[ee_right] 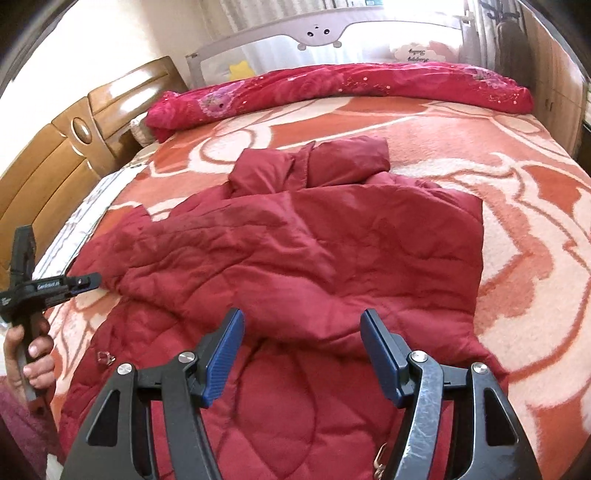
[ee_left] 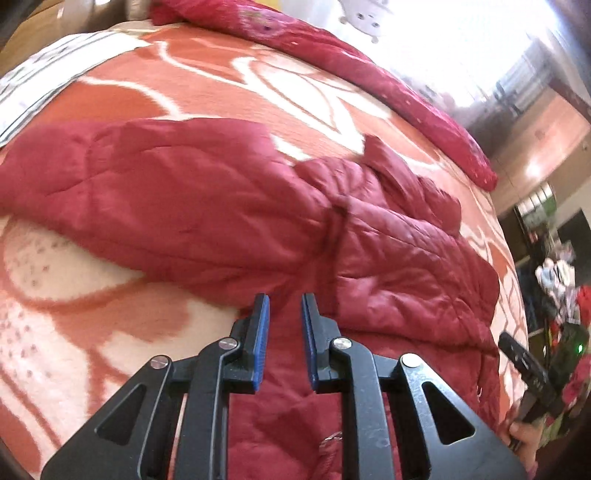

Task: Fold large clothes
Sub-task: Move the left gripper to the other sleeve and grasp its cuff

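Note:
A dark red quilted jacket [ee_right: 295, 251] lies spread on the bed, one sleeve folded across its body and the collar at the far end. It also shows in the left wrist view [ee_left: 229, 206]. My left gripper [ee_left: 284, 317] hovers over the jacket's near edge with its jaws a narrow gap apart and nothing between them. My right gripper [ee_right: 303, 332] is wide open and empty above the jacket's lower part. The left gripper also shows in the right wrist view [ee_right: 85, 280], at the jacket's left edge.
The bed carries an orange and cream blanket [ee_right: 517, 206]. A rolled red floral quilt [ee_right: 332, 85] lies along the far side. A wooden headboard [ee_right: 55, 155] stands at left, a grey bed rail [ee_right: 317, 33] behind. Cluttered furniture [ee_left: 554, 280] stands beyond the bed.

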A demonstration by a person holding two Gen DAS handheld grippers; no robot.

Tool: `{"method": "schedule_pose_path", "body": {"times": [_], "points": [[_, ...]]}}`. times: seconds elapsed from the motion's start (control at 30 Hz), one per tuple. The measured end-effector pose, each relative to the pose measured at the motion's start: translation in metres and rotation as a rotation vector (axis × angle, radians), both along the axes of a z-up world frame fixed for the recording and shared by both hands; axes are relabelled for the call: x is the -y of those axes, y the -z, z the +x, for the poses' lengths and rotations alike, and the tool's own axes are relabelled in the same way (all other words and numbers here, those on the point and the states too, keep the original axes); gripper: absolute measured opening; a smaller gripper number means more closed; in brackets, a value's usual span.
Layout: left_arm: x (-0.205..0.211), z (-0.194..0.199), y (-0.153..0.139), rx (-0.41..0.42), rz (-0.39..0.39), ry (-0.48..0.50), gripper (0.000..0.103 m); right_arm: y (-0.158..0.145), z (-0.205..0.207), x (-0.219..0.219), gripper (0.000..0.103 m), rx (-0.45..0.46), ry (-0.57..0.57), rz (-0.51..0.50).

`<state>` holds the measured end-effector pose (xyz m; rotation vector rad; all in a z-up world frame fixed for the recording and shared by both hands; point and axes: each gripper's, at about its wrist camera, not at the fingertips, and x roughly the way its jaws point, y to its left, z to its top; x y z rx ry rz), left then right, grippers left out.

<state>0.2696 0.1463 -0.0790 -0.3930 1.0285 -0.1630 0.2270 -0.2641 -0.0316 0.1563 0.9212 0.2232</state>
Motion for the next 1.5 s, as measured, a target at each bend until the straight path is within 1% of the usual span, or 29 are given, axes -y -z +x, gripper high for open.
{"method": "schedule_pose_path", "body": {"times": [0.07,0.1,0.13,0.2,0.3,0.37,0.43,0.57,0.63,0.77,0.93,1.13,1.2,1.27,1.4,1.5], "points": [[-0.015,-0.002,0.003,-0.004,-0.004,-0.029,0.015,0.001,-0.004,-0.003,0.067,-0.008,-0.012,0.003],[-0.021,-0.003,0.004,-0.006,-0.01,-0.042,0.017,0.001,-0.006,-0.005,0.067,-0.01,-0.015,0.004],[-0.028,-0.004,0.006,-0.009,-0.021,-0.056,0.022,0.002,-0.008,-0.005,0.067,-0.014,-0.017,0.007],[-0.045,-0.007,0.01,-0.011,-0.041,-0.094,0.027,0.003,-0.011,-0.005,0.067,-0.023,-0.016,0.014],[-0.06,-0.01,0.015,-0.018,-0.051,-0.127,0.027,0.003,-0.017,-0.006,0.067,-0.028,-0.013,0.016],[-0.072,-0.012,0.02,-0.023,-0.062,-0.155,0.03,0.003,-0.019,-0.006,0.067,-0.028,-0.015,0.015],[-0.081,-0.014,0.024,-0.025,-0.068,-0.186,0.043,0.002,-0.022,-0.006,0.067,-0.032,-0.015,0.014],[-0.105,-0.017,0.029,-0.032,-0.064,-0.248,0.047,0.0,-0.029,-0.002,0.067,-0.04,-0.011,0.019],[-0.119,-0.015,0.032,-0.036,-0.068,-0.287,0.061,-0.002,-0.032,-0.001,0.067,-0.042,-0.01,0.018],[-0.153,-0.009,0.036,-0.02,-0.09,-0.373,0.062,-0.005,-0.043,-0.003,0.067,-0.039,-0.018,0.016],[-0.189,0.003,0.049,-0.02,-0.171,-0.458,0.062,-0.008,-0.051,-0.004,0.067,-0.039,-0.028,0.017],[-0.209,0.017,0.074,-0.042,-0.244,-0.518,0.062,-0.01,-0.055,-0.004,0.067,-0.04,-0.007,0.03],[-0.21,0.022,0.082,-0.041,-0.252,-0.533,0.062,-0.01,-0.056,-0.004,0.067,-0.041,-0.004,0.029],[-0.216,0.025,0.087,-0.021,-0.259,-0.55,0.062,-0.01,-0.056,-0.005,0.067,-0.042,-0.003,0.026],[-0.227,0.032,0.09,0.019,-0.285,-0.592,0.062,-0.008,-0.057,-0.006,0.067,-0.048,-0.001,0.022],[-0.231,0.04,0.089,0.026,-0.269,-0.599,0.061,-0.004,-0.057,-0.008,0.067,-0.057,0.0,0.022]]}}
